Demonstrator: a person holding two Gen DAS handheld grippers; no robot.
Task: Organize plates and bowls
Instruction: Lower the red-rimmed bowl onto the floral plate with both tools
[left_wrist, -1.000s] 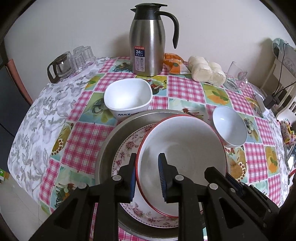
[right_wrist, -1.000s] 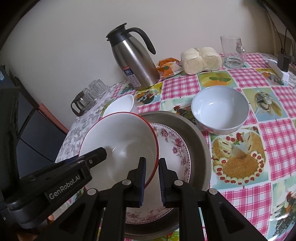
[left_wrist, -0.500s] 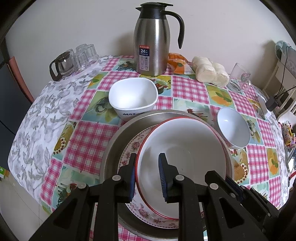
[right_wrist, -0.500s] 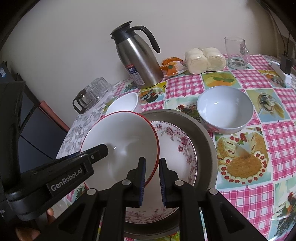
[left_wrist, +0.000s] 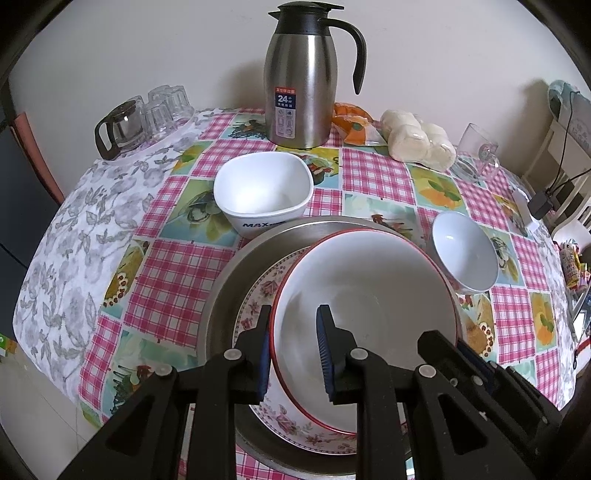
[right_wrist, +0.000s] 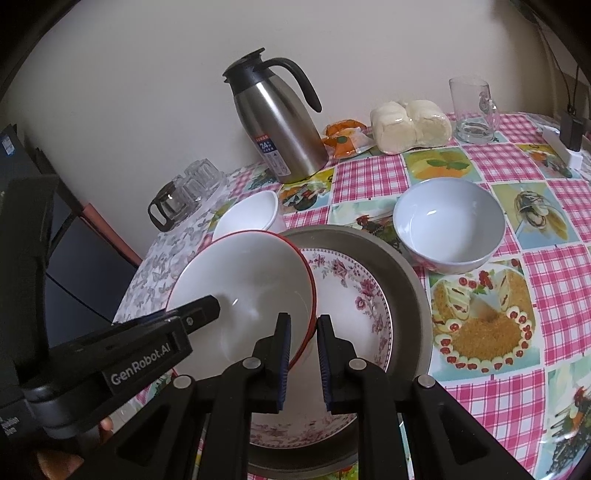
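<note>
Nothing had shifted since the earlier frames: left gripper (left_wrist: 291, 343) and right gripper (right_wrist: 303, 347) both stayed clamped on the red-rimmed bowl (left_wrist: 365, 317), tilted over the floral plate (right_wrist: 354, 295) in the steel pan (right_wrist: 406, 284), apparently mid-placement, needing level lowering before release.

Floral plate (left_wrist: 255, 314) — mostly hidden under red-rimmed bowl (left_wrist: 369, 295).
</note>
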